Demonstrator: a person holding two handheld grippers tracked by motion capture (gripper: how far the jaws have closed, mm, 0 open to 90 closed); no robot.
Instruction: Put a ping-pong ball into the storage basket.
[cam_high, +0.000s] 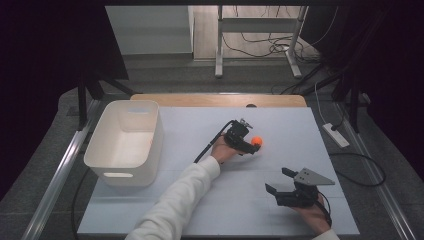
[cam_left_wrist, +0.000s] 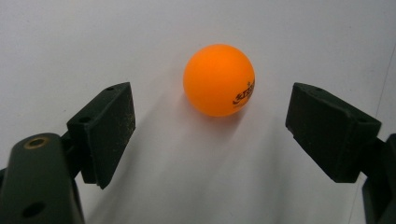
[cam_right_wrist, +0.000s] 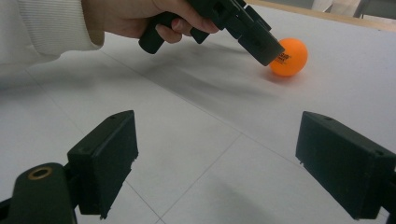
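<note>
An orange ping-pong ball (cam_high: 256, 141) (cam_left_wrist: 219, 80) (cam_right_wrist: 288, 57) with a dark printed logo rests on the white table top (cam_high: 200, 130), right of centre. My left gripper (cam_high: 251, 148) (cam_left_wrist: 210, 130) (cam_right_wrist: 271, 53) points at it, open, the ball lying just ahead of the jaw tips and touching neither pad. My right gripper (cam_high: 278, 181) (cam_right_wrist: 219, 163) hovers near the table's front right, open with nothing between its jaws, aimed toward the ball and the left hand.
A white plastic bin (cam_high: 125, 142) with handle slots stands at the table's left side. A wooden strip (cam_high: 220, 100) runs along the far edge. Cables and a power strip (cam_high: 336, 135) lie on the floor to the right.
</note>
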